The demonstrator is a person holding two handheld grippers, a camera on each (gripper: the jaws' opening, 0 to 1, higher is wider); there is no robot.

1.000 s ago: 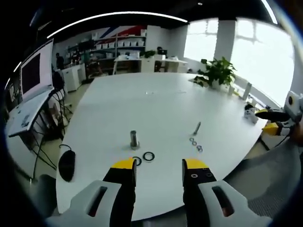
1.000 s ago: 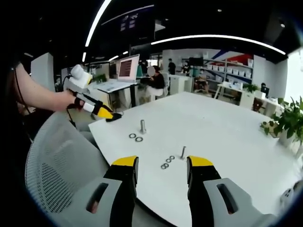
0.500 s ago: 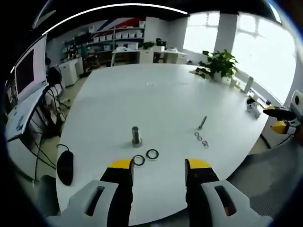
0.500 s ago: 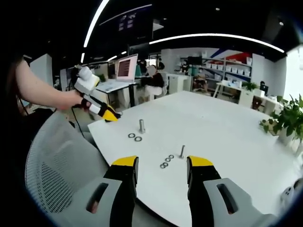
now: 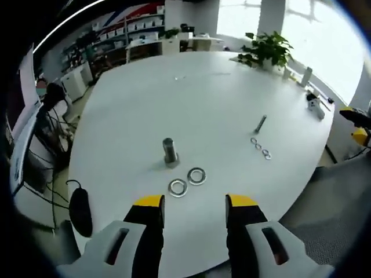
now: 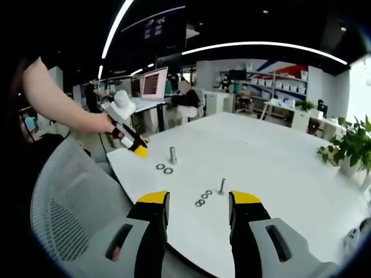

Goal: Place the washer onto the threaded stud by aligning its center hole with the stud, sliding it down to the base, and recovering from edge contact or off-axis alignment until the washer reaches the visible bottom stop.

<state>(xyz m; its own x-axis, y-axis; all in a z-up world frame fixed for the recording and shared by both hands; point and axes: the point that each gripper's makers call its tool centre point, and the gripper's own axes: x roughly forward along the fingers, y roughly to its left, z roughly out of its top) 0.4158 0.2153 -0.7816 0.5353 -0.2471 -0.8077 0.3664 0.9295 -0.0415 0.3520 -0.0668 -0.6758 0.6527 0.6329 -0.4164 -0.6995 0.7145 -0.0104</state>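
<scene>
A thick threaded stud stands upright on the white table, with two large washers lying flat just in front of it. My left gripper hovers open above the table's near edge, short of those washers. In the right gripper view, the same stud and washers lie at the table's left corner, where the left gripper reaches in. My right gripper is open and empty, off the table edge. A thinner bolt stands near several small washers.
A grey mesh chair back sits under the right gripper, left of the table. A black mouse lies at the table's left edge. A potted plant and small items stand at the far right edge. Desks and shelves line the room behind.
The left gripper has risen and moved forward over the table's corner, tilting down toward the stud and large washers. The right gripper has held still. Both stay open.
</scene>
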